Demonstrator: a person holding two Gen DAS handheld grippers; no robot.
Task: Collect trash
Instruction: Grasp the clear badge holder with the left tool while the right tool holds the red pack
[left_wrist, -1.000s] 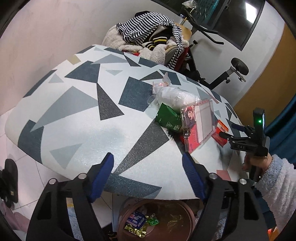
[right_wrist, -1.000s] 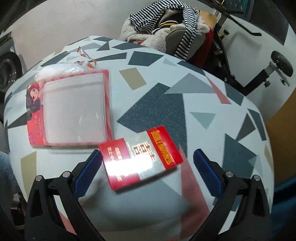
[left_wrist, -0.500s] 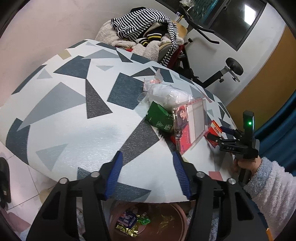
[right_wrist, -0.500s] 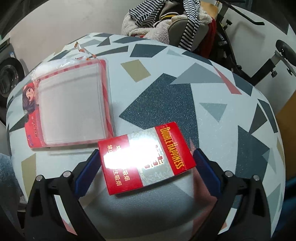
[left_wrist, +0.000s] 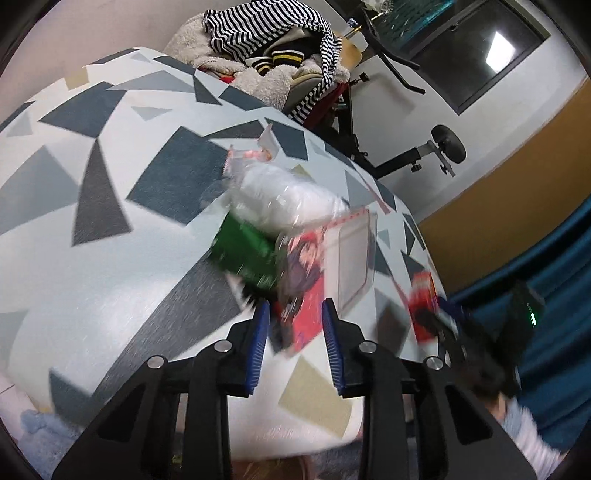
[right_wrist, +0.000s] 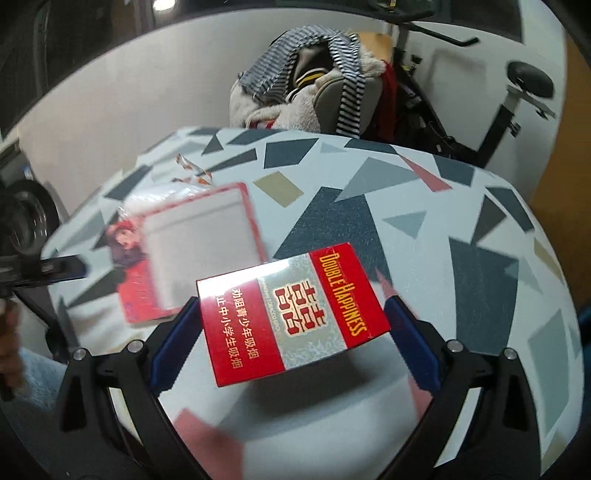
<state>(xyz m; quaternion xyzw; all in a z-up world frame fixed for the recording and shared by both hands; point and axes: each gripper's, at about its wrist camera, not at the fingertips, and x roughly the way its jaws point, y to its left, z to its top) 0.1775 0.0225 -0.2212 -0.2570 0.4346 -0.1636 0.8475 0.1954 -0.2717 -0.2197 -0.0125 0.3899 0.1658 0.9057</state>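
Both grippers have advanced across the patterned table (left_wrist: 110, 258). Right gripper (right_wrist: 295, 325) now holds the red cigarette box (right_wrist: 291, 314) clamped between its pads, lifted just clear of the top. Left gripper (left_wrist: 295, 321) has slid up to the red card packet (left_wrist: 325, 266), its jaws just narrowing, still parted around the packet's near corner without pressing. Good practice: push further so the pads straddle more of the flat packet before squeezing, avoiding the green packet (left_wrist: 243, 251) beside it. Each gripper tilts steeply downward.
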